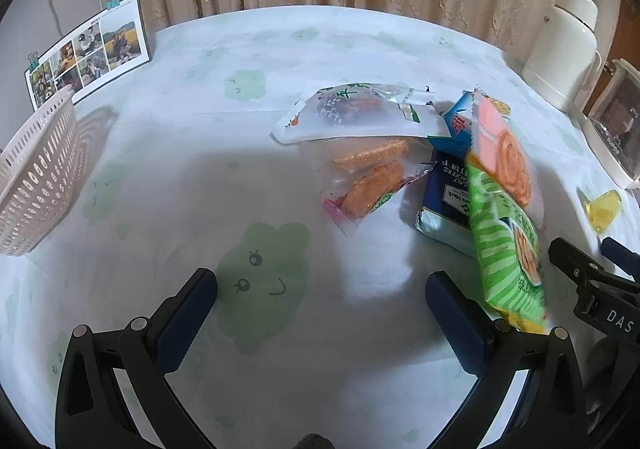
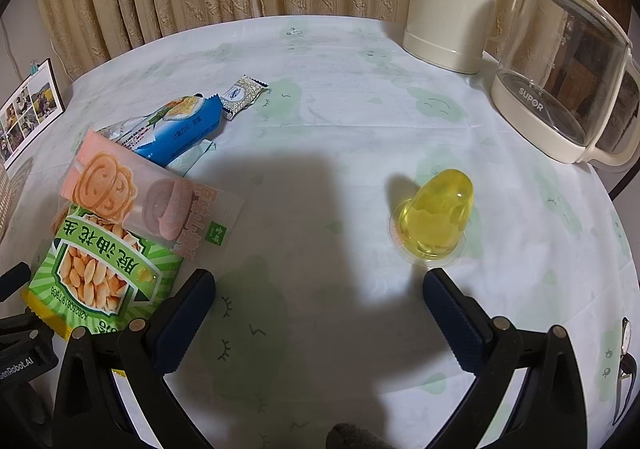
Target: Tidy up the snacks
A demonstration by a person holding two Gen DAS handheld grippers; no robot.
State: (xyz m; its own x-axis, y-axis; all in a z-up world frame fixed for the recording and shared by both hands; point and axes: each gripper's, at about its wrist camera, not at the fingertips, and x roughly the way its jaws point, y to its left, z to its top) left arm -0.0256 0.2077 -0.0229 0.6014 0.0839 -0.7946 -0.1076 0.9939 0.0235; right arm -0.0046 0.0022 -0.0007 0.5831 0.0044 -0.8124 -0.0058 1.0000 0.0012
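My left gripper (image 1: 322, 289) hangs open over bare cloth with nothing between its fingers. Ahead and to its right lies a heap of snacks: a white pouch (image 1: 352, 113), orange bar packets (image 1: 372, 185), a dark blue cracker pack (image 1: 444, 193), a pink wafer packet (image 1: 504, 153) and a green peanut packet (image 1: 508, 249) beside the right finger. My right gripper (image 2: 318, 285) is open too. A yellow jelly cup (image 2: 434, 217) stands just beyond its right fingertip. The green peanut packet (image 2: 104, 273) lies by its left finger, with the pink packet (image 2: 140, 193), a blue packet (image 2: 180, 129) and a small patterned candy (image 2: 244, 95) further off.
A pale perforated basket (image 1: 36, 177) stands at the table's left edge, a clipped photo card (image 1: 88, 49) behind it. A cream thermos (image 2: 452, 1) and a glass kettle (image 2: 568, 81) stand at the back right. Curtains hang behind the round table (image 2: 360, 89).
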